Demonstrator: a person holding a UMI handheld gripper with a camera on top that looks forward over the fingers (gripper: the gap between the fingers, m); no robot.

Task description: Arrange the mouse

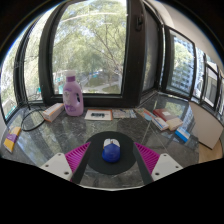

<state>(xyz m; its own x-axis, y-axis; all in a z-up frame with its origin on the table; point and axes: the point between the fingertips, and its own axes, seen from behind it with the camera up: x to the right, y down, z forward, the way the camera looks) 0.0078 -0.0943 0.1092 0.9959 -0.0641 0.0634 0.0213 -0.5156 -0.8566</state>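
A blue mouse (111, 150) with a pale front part lies on a round black mouse mat (111, 170) on the grey marbled desk (60, 140). My gripper (111, 162) is open, its magenta pads (76, 159) spread wide to either side of the mouse. The mouse stands between the fingers with a clear gap on both sides and rests on the mat on its own.
A pink-purple bottle (73, 95) stands beyond on the left, next to a white box (52, 112) and a dark cable (30, 122). A flat card (98, 115) lies mid-desk. Books and boxes (165, 119) sit on the right. Large windows (100, 45) lie behind.
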